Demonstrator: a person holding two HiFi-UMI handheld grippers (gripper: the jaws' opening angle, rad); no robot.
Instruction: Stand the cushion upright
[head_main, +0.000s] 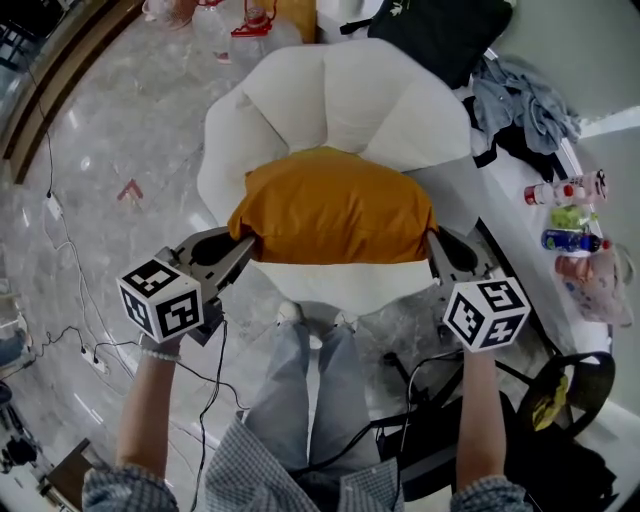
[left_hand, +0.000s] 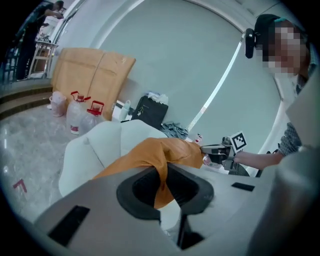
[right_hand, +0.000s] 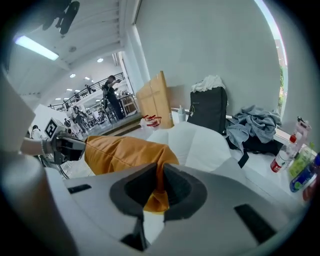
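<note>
An orange cushion hangs lifted over the seat of a white armchair, stretched between my two grippers. My left gripper is shut on the cushion's near left corner; in the left gripper view the orange fabric is pinched between the dark pads. My right gripper is shut on the near right corner, with the orange fabric squeezed between its pads. Each gripper view shows the cushion running across to the other gripper.
A black bag and grey clothes lie behind and right of the armchair. Bottles stand on a white ledge at right. Cables trail over the marble floor at left. A person's legs are below the chair.
</note>
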